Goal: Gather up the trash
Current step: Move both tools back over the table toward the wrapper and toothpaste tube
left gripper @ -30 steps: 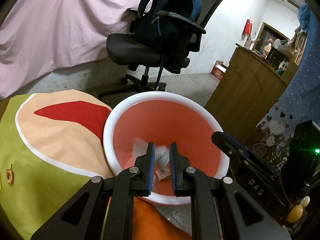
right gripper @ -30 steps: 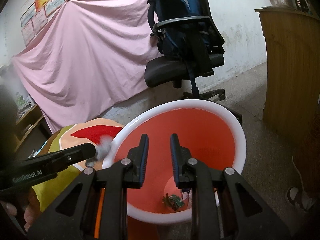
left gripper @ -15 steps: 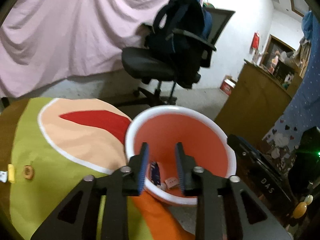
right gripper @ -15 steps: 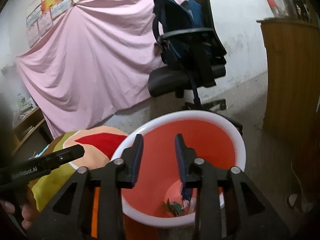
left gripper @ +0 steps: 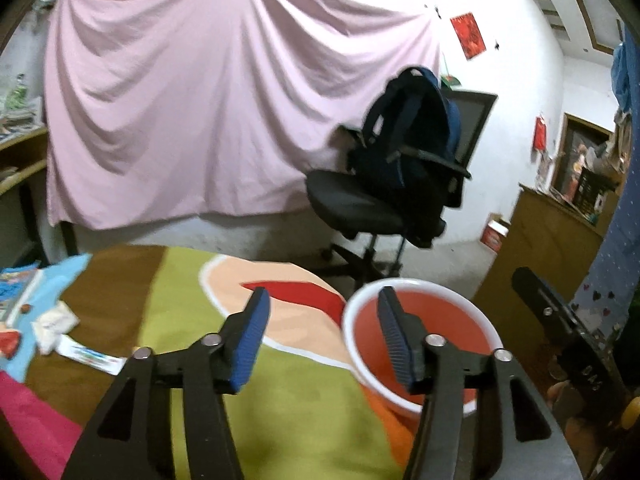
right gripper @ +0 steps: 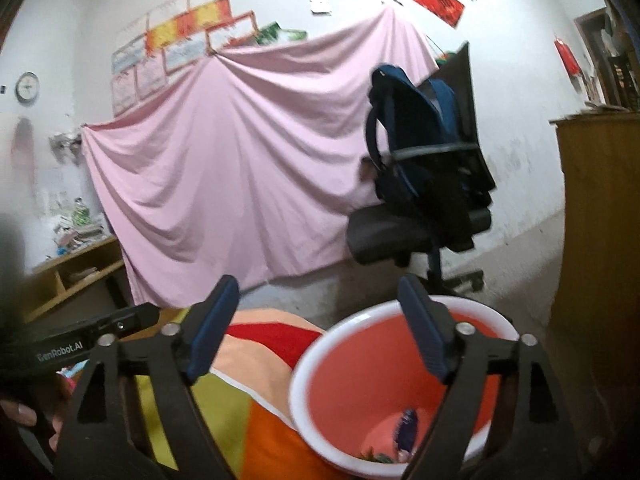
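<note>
A red bin with a white rim point(left gripper: 420, 308) point(right gripper: 384, 364) stands beside the colourful cloth-covered table. Wrappers point(right gripper: 404, 432) lie at its bottom. My left gripper point(left gripper: 322, 322) is open and empty, raised above the table edge, left of the bin. My right gripper point(right gripper: 320, 316) is open and empty, above the bin's left rim. White and printed wrappers point(left gripper: 56, 324) point(left gripper: 90, 354) lie on the table at the far left of the left wrist view.
A black office chair with a dark blue backpack point(left gripper: 400, 176) point(right gripper: 424, 184) stands behind the bin. A pink sheet point(left gripper: 208, 120) hangs on the wall. A wooden cabinet point(left gripper: 548, 248) point(right gripper: 600, 220) is at the right. A wooden shelf point(right gripper: 72, 276) is at left.
Both grippers opened wide and let trash drop into the bin. Both have lifted and swung left, away from the bin; the left one now faces the table.
</note>
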Motion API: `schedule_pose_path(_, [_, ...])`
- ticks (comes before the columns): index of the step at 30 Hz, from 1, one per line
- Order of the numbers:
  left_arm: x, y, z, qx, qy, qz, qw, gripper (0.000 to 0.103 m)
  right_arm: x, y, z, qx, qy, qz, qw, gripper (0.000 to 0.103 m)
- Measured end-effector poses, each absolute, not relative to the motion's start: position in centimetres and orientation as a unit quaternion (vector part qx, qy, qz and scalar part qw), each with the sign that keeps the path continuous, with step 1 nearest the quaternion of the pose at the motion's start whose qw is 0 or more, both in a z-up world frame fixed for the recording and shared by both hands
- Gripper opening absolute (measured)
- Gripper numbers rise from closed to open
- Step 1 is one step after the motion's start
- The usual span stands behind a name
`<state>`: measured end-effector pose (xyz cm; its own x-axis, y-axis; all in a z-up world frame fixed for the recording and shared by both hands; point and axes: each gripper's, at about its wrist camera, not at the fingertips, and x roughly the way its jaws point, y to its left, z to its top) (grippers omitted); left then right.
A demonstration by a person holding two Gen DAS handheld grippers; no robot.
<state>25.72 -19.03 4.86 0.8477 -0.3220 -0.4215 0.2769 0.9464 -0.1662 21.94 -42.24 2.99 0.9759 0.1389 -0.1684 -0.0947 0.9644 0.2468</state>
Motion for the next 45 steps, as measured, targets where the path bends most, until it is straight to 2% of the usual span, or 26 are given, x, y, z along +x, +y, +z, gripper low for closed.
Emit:
schedule_pose_path(3, [24.4, -16.7, 5.6, -0.058, 0.201, -0.134, 0.969, 0.069, 21.5, -40.6, 3.9, 0.12, 0.07, 0.075, 0.988, 0.103])
schedule_pose_path(5, [23.4, -15.0, 6.1, -0.061, 0.184, -0.118, 0.974, 0.085, 21.1, -39.4, 4.4, 0.119, 0.055, 0.081, 0.988, 0.103])
schedule_pose_path(6, [23.2, -14.4, 6.3, -0.062, 0.176, -0.11, 0.976, 0.088, 21.0, -38.9, 4.6, 0.119, 0.05, 0.085, 0.988, 0.103])
schedule_pose_path(8, [22.2, -12.9, 6.7, -0.064, 0.154, -0.093, 0.982, 0.1, 20.9, -37.8, 5.0, 0.125, 0.041, 0.094, 0.987, 0.103])
schedule_pose_path(19, [17.4, -4.8, 7.6, -0.069, 0.087, -0.008, 0.994, 0.101, 19.4, -32.3, 7.1, 0.127, -0.017, 0.126, 0.984, 0.103])
schedule_pose_path(28, [14.8, 1.0, 7.0, -0.067, 0.062, 0.049, 0.995, 0.101, 19.5, -26.0, 8.2, 0.092, -0.044, 0.172, 0.98, 0.103])
schedule_pose_path(38, [15.0, 6.0, 4.0, -0.064, 0.099, 0.095, 0.988, 0.101, 21.9, -18.6, 6.1, 0.036, 0.0, 0.229, 0.973, 0.103])
schedule_pose_path(45, [17.0, 8.5, 1.5, -0.069, 0.158, 0.093, 0.981, 0.101, 25.6, -15.4, 3.2, 0.002, 0.084, 0.258, 0.963, 0.103])
